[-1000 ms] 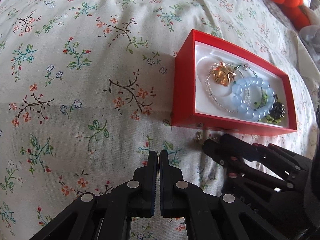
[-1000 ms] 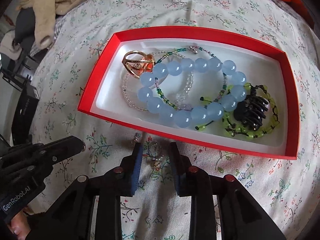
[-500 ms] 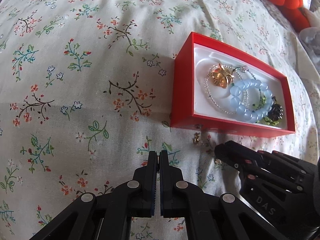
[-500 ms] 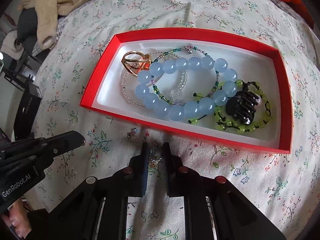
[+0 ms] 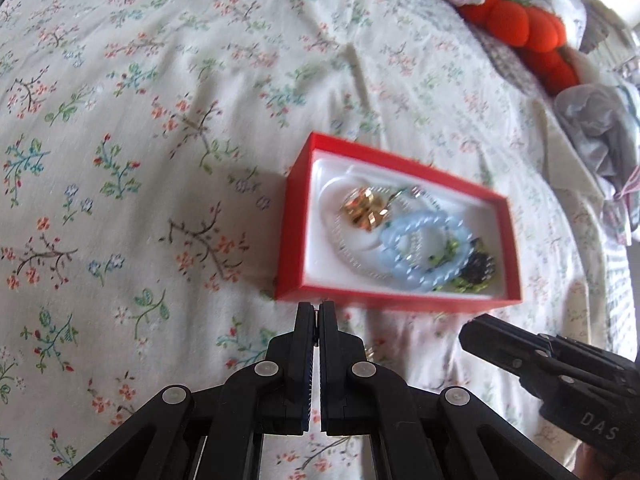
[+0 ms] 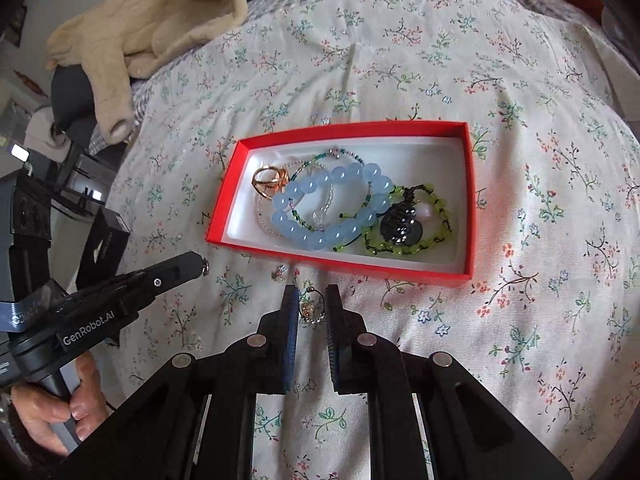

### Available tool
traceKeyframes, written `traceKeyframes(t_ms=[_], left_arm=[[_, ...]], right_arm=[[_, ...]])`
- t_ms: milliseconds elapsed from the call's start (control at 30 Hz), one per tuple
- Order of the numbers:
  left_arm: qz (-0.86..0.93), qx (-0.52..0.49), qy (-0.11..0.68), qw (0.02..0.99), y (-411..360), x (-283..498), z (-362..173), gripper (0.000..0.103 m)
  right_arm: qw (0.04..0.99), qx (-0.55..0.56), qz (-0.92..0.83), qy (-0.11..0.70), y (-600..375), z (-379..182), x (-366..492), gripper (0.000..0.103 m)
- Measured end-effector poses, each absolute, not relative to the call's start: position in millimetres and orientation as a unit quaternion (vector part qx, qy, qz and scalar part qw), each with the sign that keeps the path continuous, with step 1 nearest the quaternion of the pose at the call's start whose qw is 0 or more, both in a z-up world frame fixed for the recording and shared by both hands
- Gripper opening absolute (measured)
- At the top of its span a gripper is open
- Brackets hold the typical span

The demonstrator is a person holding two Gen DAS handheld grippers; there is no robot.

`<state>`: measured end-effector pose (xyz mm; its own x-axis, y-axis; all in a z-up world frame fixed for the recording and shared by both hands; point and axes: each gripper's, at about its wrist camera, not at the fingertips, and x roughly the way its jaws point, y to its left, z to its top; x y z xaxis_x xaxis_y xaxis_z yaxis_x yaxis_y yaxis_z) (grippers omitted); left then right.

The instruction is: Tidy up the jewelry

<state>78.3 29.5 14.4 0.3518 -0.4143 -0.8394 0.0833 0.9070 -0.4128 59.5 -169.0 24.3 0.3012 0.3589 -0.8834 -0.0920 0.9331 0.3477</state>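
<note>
- The bed (image 6: pixel 400 60) is covered with a pale sheet with small flowers, and it carries everything here.
- A beige garment (image 6: pixel 152 20) lies at the far left corner of the bed, and an orange plush toy (image 5: pixel 520 24) lies at the far right side.
- The red box (image 6: pixel 466 208) with white lining sits on the sheet, just beyond both tools.
- The left tool (image 5: pixel 319 312) hangs low over the sheet in front of the near wall of the box. Its two fingers are pressed almost together with only a thin slit between them, and they hold nothing.
- The right tool (image 6: pixel 313 300) is just before the near wall of the box. Its fingers stand a little apart, one on each side of a small earring (image 6: pixel 311 308). I cannot tell if they really press on it.
- Inside the box lies a blue bead bracelet (image 6: pixel 332 208), over a clear bead bracelet (image 6: pixel 264 216) and a thin green bead chain (image 6: pixel 320 158).
- A green bead bracelet (image 6: pixel 404 244) lies at the right end of the box, with a black hair clip (image 6: pixel 400 224) on it.
- A gold ring (image 6: pixel 270 182) rests at the left end of the box.
- A second small earring (image 6: pixel 280 272) lies on the sheet, between the box and the right tool.
</note>
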Motion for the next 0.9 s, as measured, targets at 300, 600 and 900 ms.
traceKeyframes(t_ms=[300, 600, 900], left_arm=[[-0.178, -0.173, 0.529, 0.811, 12.3, 92.7, 17.5, 0.000], [-0.166, -0.169, 0.544, 0.805, 2.4, 103.3, 8.9, 0.000], [-0.163, -0.169, 0.540, 0.809, 4.6, 98.7, 17.6, 0.018]], right_arm=[[0.814, 0.149, 0.118, 0.550, -195.8, 40.4, 67.0, 0.014], [0.813, 0.165, 0.107, 0.548, -210.7, 40.9, 74.8, 0.014], [0.814, 0.161, 0.108, 0.548, -209.6, 41.6, 75.6, 0.014]])
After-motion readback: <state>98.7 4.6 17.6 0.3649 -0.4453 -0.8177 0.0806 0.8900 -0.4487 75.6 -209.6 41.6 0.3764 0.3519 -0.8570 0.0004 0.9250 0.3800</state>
